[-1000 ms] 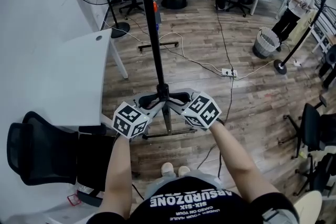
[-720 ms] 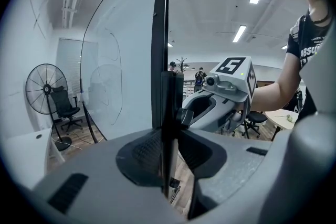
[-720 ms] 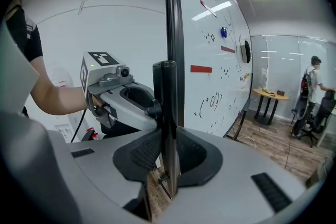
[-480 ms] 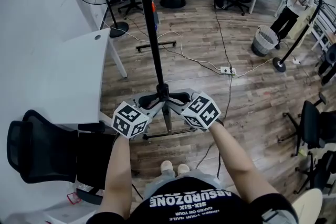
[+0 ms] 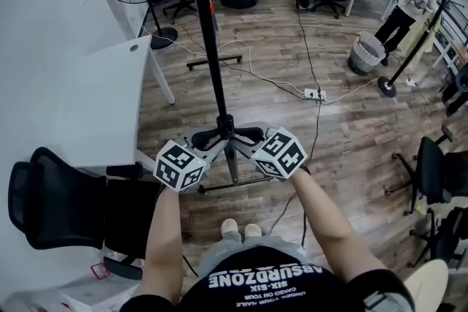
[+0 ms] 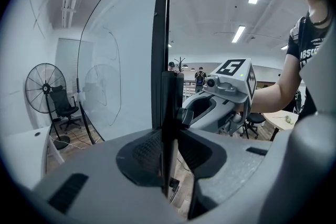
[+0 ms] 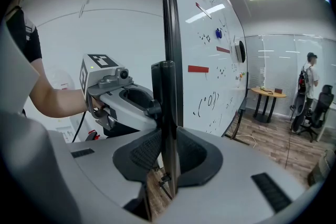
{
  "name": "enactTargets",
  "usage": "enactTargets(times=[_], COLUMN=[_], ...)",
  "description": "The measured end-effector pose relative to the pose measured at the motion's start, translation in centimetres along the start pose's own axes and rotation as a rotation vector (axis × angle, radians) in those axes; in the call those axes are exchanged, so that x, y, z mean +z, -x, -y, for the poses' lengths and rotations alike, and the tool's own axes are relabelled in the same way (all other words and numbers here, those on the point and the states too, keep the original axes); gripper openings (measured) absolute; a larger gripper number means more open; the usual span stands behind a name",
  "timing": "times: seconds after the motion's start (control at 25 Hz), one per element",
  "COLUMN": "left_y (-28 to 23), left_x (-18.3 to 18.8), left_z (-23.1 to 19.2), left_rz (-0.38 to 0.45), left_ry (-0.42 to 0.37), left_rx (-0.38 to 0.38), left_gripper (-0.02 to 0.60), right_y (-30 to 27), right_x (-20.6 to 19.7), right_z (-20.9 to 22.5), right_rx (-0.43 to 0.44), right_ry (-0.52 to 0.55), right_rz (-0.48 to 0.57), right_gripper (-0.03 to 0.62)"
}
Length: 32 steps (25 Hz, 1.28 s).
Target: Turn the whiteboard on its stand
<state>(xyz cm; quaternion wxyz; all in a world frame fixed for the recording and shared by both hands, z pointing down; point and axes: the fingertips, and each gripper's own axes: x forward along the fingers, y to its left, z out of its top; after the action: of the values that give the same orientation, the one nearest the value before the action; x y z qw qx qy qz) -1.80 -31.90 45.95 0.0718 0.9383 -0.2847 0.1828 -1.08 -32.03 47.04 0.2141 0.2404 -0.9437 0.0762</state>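
Pinching the whiteboard (image 5: 207, 25) frame from opposite faces: left gripper (image 5: 213, 140) and right gripper (image 5: 245, 137), jaws meeting nose to nose. Standing upright, edge-on, clamped between both sets of pads.

Black short-sleeved fabric T-shirt (image 5: 263, 281), white block lettering across the chest, sleeve hems above the elbow. Pale rounded shoes (image 5: 242, 231). Grey moulded plastic left gripper (image 6: 165, 152) and matching grey moulded plastic right gripper (image 7: 169, 155): black ribbed pads (image 6: 145, 149) inside the jaws, dark rectangular slots in the shells. White cube with black square markers (image 5: 180, 166) on each.
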Motion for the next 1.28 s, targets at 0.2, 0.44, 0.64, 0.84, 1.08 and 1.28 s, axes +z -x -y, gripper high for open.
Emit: enactTargets(times=[0.2,0.44,0.64,0.84,1.08,1.28], left_y=[0.2,0.4,0.8,1.6,2.3,3.1], left_x=[0.0,-0.1,-0.2,-0.7,-1.1,-1.4], left_z=[1.4,2.9,4.0,5.1,6.1,6.9], left_rz=[-0.002,0.013,0.006,-0.004,-0.006,-0.003], left_ry=[0.0,0.002,-0.001,-0.006,-0.012,-0.008], left_rx=[0.007,0.017,0.027,0.024,0.008,-0.015], left_gripper=[0.095,0.094,0.094,0.094,0.092,0.092], right_y=[1.0,2.3,3.0,3.4,3.8,4.2], right_x=[-0.5,-1.0,-1.4,-1.7,-2.1,-2.2], right_z=[-0.8,-1.6,-2.5,-3.8,-4.9,-6.1], right_rx=[-0.006,-0.007,-0.009,-0.01,-0.03,-0.043], right_ry=[-0.006,-0.01,-0.01,-0.003,-0.021,-0.034], right_rz=[0.007,0.025,0.028,0.017,0.03,0.032], right_gripper=[0.08,0.078,0.078,0.078,0.078,0.078])
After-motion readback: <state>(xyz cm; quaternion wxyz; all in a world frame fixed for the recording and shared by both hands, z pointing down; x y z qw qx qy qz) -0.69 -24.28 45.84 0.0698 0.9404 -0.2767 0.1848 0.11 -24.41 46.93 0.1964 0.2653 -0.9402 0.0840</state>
